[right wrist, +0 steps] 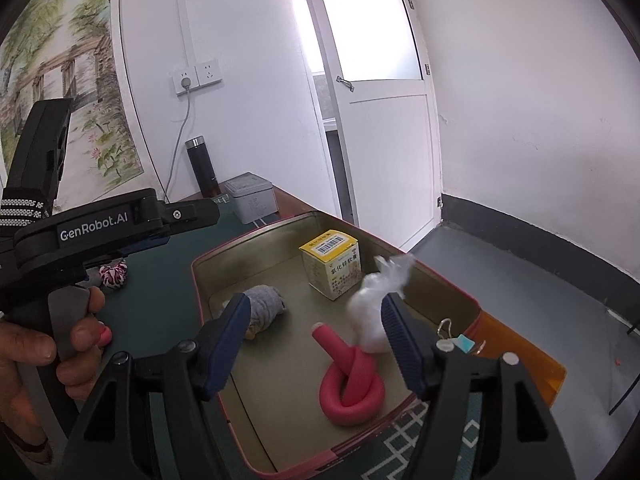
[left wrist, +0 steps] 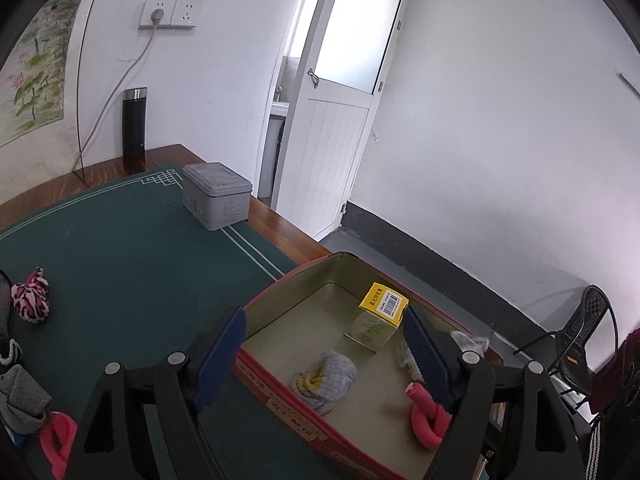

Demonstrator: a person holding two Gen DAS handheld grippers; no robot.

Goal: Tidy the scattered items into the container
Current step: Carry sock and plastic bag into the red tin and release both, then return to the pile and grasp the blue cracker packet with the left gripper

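Observation:
A red tin container (left wrist: 280,390) (right wrist: 196,280) lies open on the green mat. Inside it are a yellow medicine box (left wrist: 378,316) (right wrist: 330,264), a grey sock ball (left wrist: 326,378) (right wrist: 266,304), a pink foam knot (left wrist: 426,416) (right wrist: 352,384) and a white plastic bag (right wrist: 370,312). My left gripper (left wrist: 324,360) is open and empty above the tin. My right gripper (right wrist: 316,340) is open and empty above the tin's near end. On the mat to the left lie a pink-and-white scrunchie (left wrist: 30,296) (right wrist: 113,272), a grey sock (left wrist: 20,400) and another pink foam piece (left wrist: 56,440).
A grey tin box (left wrist: 216,196) (right wrist: 250,196) and a black flask (left wrist: 134,128) (right wrist: 202,166) stand at the mat's far edge. An orange sheet (right wrist: 520,356) lies right of the tin. The table's edge runs just beyond the tin; a black chair (left wrist: 580,332) stands on the floor.

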